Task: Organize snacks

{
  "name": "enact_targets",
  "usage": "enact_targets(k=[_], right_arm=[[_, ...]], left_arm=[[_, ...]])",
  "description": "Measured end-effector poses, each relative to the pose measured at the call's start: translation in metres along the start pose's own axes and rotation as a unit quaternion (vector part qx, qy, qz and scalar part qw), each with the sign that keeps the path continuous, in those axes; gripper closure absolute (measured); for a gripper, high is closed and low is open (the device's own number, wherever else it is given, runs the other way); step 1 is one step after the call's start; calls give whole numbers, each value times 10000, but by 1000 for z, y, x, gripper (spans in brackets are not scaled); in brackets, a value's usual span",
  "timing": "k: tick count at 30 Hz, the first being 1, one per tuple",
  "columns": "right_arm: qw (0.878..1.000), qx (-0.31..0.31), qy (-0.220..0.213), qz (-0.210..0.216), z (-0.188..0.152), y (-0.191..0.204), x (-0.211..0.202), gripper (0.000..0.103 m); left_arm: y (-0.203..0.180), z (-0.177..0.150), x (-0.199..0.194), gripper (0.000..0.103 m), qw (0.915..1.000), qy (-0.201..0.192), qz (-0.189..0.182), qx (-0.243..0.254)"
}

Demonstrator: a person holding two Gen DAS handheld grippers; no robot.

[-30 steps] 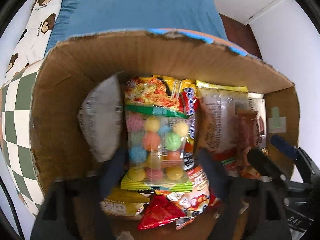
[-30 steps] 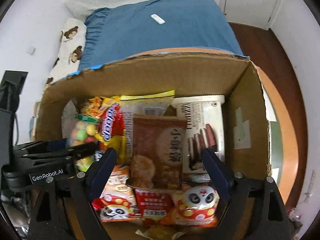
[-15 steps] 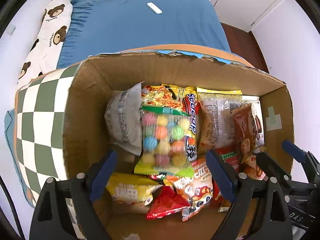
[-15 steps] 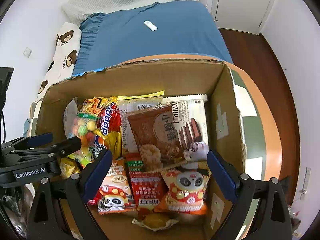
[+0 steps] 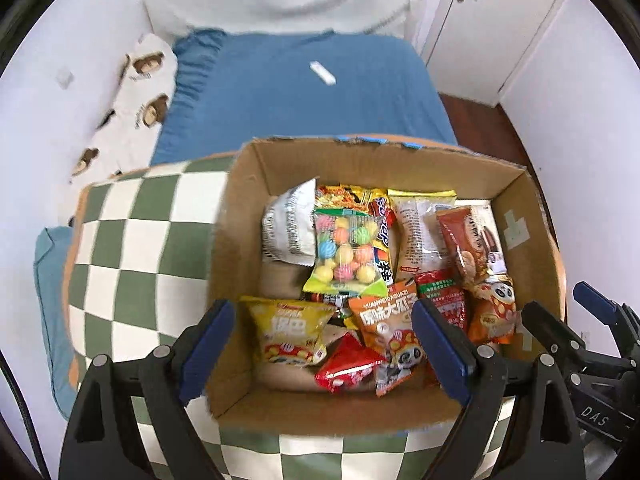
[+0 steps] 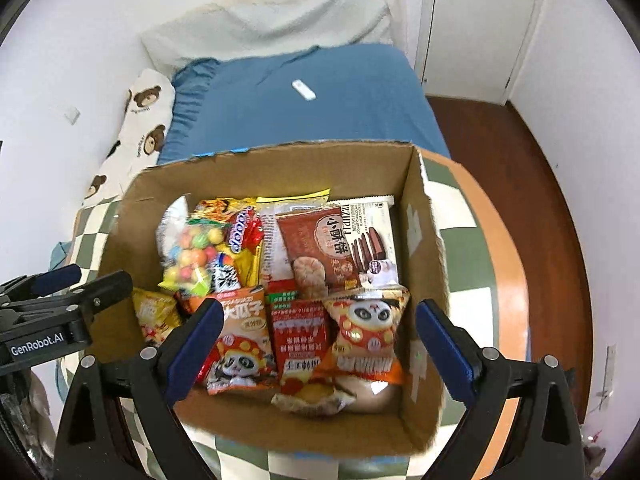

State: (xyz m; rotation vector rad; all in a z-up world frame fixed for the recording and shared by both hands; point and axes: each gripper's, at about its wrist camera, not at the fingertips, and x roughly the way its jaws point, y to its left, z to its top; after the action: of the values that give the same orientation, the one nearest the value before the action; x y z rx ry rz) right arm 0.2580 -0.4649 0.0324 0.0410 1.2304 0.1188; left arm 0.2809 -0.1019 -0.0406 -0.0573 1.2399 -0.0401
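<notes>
An open cardboard box (image 5: 248,208) stands on the checked table, full of snack packs. Inside lie a clear bag of coloured candy balls (image 5: 344,252), a silver pouch (image 5: 288,228), a yellow bag (image 5: 288,328), a red pack (image 5: 348,364) and panda bags (image 6: 368,332). A brown cookie pack (image 6: 316,248) leans on a chocolate biscuit pack (image 6: 372,240). My left gripper (image 5: 320,320) hovers open above the box's near left part. My right gripper (image 6: 320,316) hovers open above its near right part. Neither holds anything.
The box sits on a round table with a green-and-cream checked cloth (image 5: 132,240) and an orange rim (image 6: 508,264). Beyond it is a bed with a blue sheet (image 5: 300,92), a white remote (image 5: 322,72) and a bear-print pillow (image 5: 136,92). Wooden floor (image 6: 540,160) lies to the right.
Both grippers have risen out of the box and drawn back. The candy bag and the brown cookie pack, earlier between the fingers, now lie free in the box.
</notes>
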Motion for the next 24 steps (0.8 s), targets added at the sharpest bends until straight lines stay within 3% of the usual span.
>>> enact_targets(k=[7, 19, 24], right_arm=[[9976, -154, -678, -52, -39, 8, -67, 3], [9829, -219, -1824, -90, -124, 19, -198, 0], [9763, -238, -2142, -210, -156, 22, -239, 0]], left_arm=[[2, -44, -65, 12, 9970, -768, 28, 16], [-5, -142, -168, 12, 9820, -1862, 287, 107], [-7, -172, -190, 12, 9808, -1934, 209, 140]])
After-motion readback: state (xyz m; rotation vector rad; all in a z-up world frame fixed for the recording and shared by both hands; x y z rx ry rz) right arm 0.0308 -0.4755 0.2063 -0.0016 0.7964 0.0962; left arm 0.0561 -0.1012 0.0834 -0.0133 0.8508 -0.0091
